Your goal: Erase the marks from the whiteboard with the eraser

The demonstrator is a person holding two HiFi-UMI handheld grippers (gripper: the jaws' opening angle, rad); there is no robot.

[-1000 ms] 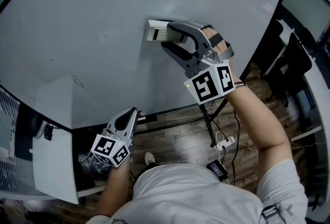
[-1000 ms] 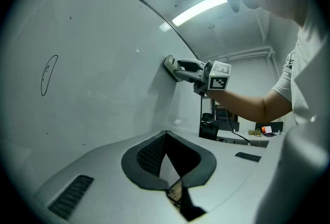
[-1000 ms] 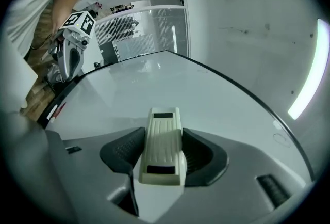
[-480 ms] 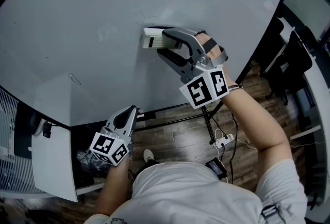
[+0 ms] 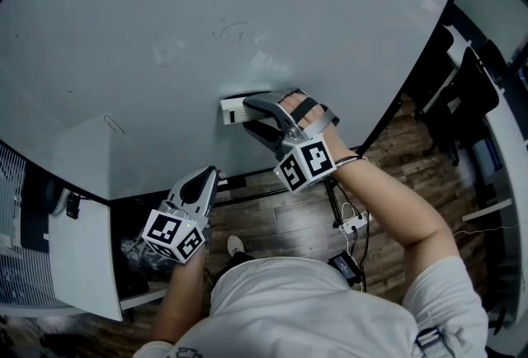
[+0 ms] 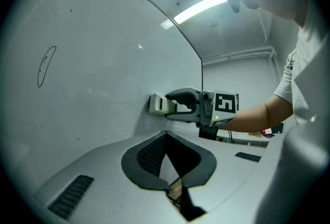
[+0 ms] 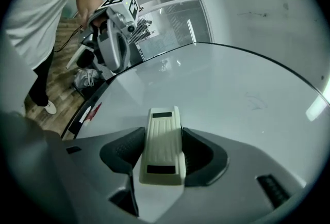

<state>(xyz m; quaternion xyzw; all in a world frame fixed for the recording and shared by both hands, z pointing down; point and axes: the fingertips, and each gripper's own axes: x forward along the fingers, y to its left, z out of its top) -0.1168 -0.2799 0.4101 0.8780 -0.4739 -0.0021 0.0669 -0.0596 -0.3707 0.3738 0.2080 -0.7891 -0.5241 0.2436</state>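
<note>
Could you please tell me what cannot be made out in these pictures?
1. The wiping face of the eraser: in every view it is turned against the whiteboard and hidden by the eraser's own body.
2. The faint scribble: in the head view it is too faint to tell ink from residue.
3. The board surface under the right hand-held gripper: in the head view it is covered by the gripper and eraser.

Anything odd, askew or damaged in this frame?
Nothing stands out. The right gripper holds the eraser flat against the whiteboard, which bears a few pen marks; the left gripper is shut, below the board's edge.
</note>
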